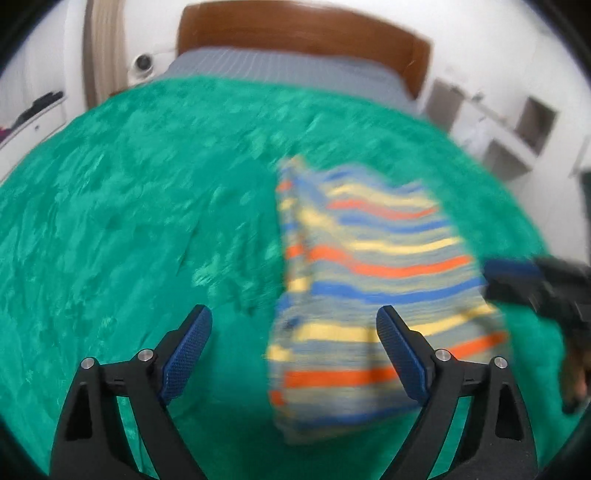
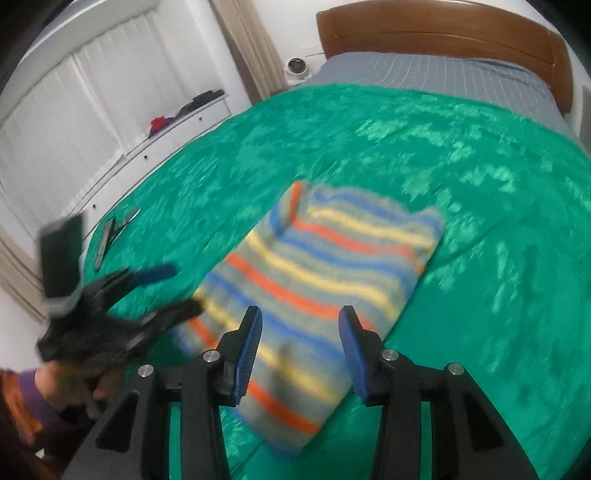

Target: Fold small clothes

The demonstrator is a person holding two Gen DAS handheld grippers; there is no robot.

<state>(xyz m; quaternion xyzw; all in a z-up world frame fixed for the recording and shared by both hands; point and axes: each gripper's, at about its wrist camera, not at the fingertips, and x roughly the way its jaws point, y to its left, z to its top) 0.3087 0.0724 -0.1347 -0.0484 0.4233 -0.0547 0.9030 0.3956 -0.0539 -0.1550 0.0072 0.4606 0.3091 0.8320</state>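
A folded striped garment [image 2: 314, 288], banded in orange, yellow, blue and grey, lies flat on a green bedspread [image 1: 129, 206] that covers most of a bed, the piece sitting toward the near side of the cover with its long edges running away from the person working over it. The left gripper [image 1: 293, 354] hangs above the spread with its blue-padded jaws spread wide and nothing between them; one pad sits over bare green cloth and the other over the garment's near left edge, and neither presses on the fabric. The right gripper [image 2: 301, 350] hovers over the near end of the garment with its jaws parted to a narrower gap, the striped cloth showing between and below the pads, which grip nothing. From the right-hand camera the left gripper appears blurred beside the garment's left edge, carried by a hand [image 2: 74, 384] in a purple sleeve [image 2: 33, 402]. Beyond the green cover a grey sheet [image 2: 443, 74] runs up to a brown wooden headboard [image 2: 443, 29]. White drawers [image 2: 155, 147] stand along the wall to the left, with dark and red items on top
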